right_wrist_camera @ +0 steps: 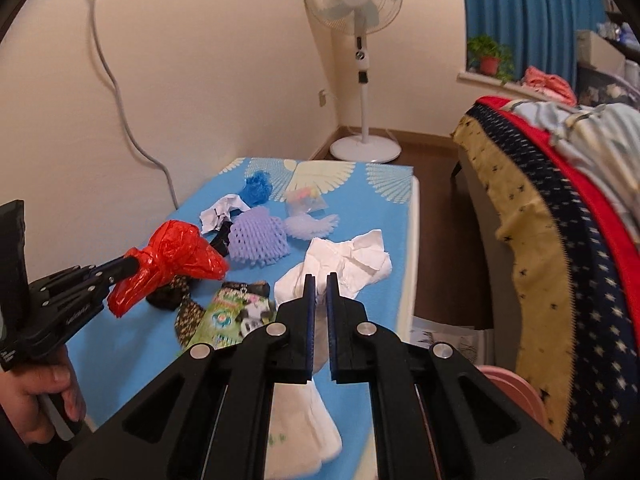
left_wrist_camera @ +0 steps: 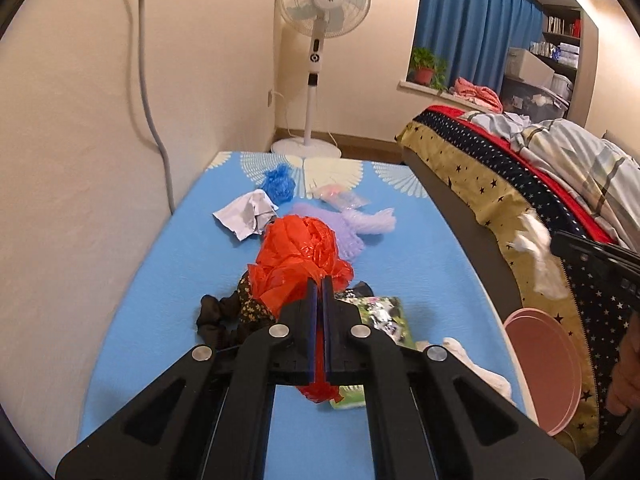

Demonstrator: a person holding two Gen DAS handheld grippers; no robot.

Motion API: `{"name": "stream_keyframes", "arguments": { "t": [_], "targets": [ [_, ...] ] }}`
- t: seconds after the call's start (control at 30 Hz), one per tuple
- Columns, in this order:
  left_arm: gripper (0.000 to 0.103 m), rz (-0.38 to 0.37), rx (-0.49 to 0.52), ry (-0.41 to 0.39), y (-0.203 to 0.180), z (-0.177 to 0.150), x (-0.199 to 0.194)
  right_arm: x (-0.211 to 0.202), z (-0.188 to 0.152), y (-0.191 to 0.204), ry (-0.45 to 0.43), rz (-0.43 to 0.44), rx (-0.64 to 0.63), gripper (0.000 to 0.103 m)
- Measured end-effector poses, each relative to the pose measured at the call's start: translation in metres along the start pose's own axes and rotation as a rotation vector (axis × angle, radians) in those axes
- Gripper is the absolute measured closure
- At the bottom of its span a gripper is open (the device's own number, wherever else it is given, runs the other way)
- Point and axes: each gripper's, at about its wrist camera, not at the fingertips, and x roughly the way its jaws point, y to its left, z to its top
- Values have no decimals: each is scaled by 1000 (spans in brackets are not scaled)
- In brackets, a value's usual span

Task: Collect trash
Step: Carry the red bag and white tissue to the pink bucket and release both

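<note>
clamping a red plastic bag, the left gripper fingers; right gripper fingers pinch white tissue; no legible writing.

A standing fan stands near blue curtains.

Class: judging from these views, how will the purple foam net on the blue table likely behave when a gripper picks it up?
The purple foam net looks like open mesh, so it is probably very light. It lies slumped, so it will likely squash and flop. Its holes should prevent slipping.

table | blue cloth (fan-patterned) | purple foam net, snack wrapper
</note>
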Motion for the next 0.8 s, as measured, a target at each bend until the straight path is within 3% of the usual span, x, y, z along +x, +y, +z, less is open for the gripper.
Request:
{"name": "stream_keyframes", "arguments": {
  "t": [0.17, 0.4, 0.8],
  "targets": [
    [101, -6, 35, -62, -23, -11, -36, -48, -18, -9, -40, -60, 21, 97],
    [101, -91, 106, -111, -66, -25, -66, -108, -50, -28, -113, -187, 63, 97],
    [101, -238, 157, -79, -134, -51, -59, -121, -85, -70, -101, -334, 177, 97]
  ]
}}
